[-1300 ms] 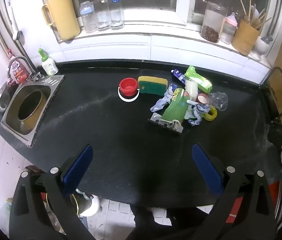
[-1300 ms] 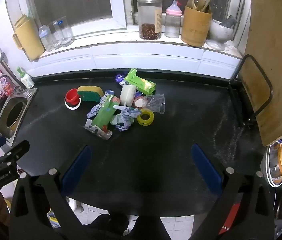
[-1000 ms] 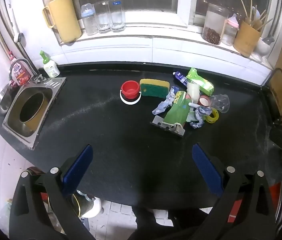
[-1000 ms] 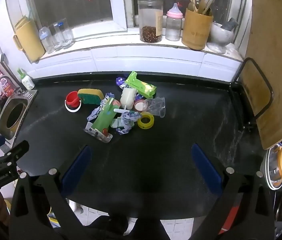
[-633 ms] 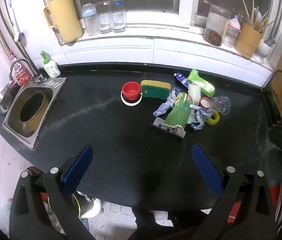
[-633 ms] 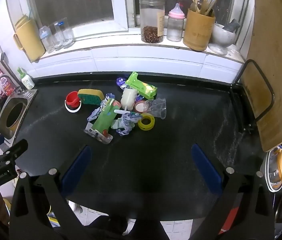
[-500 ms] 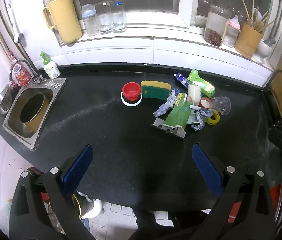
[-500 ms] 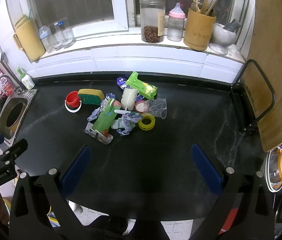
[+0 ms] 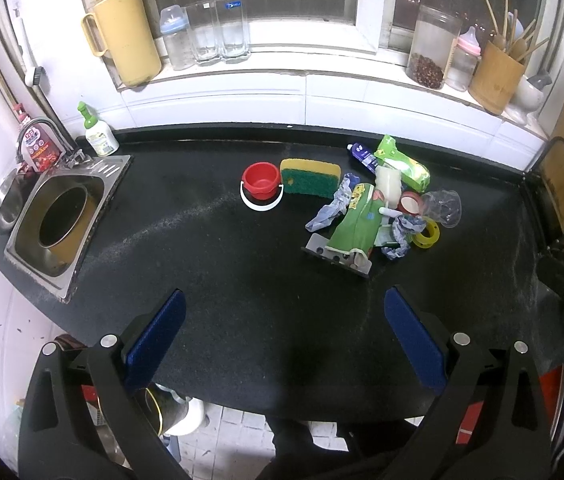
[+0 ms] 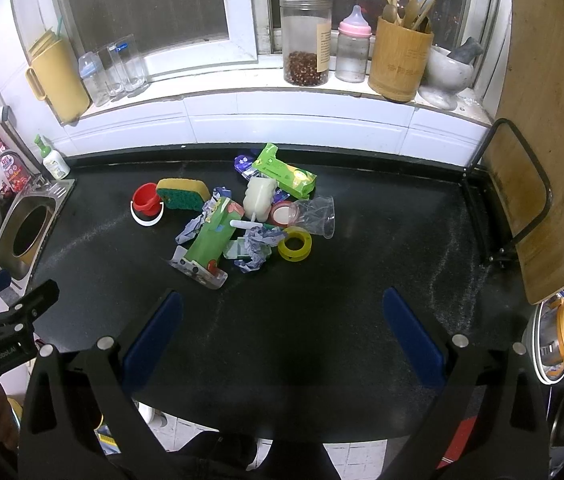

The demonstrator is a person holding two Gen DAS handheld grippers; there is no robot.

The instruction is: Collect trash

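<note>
Black counter point(image 10: 321, 312): one trash heap at 12 o'clock of the right gripper point(image 10: 282, 320), at 1 o'clock of the left gripper point(image 9: 283, 320). Contents:
- one green carton point(image 10: 212, 236)
- one green wipes pack point(image 10: 283, 174)
- one yellow tape roll point(image 10: 294, 244)
- one clear plastic cup point(image 10: 317, 216)
- one white bottle point(image 10: 258, 198)
- crumpled wrappers, number unclear

At the heap's 9 o'clock: one sponge point(image 10: 182, 194), one red bucket point(image 10: 145, 202).

Both grippers: fingers spread, holding nothing, short of the heap.

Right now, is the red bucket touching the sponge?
Cannot tell. In both wrist views the red bucket and sponge meet edge to edge, showing neither gap nor contact plainly.
</note>
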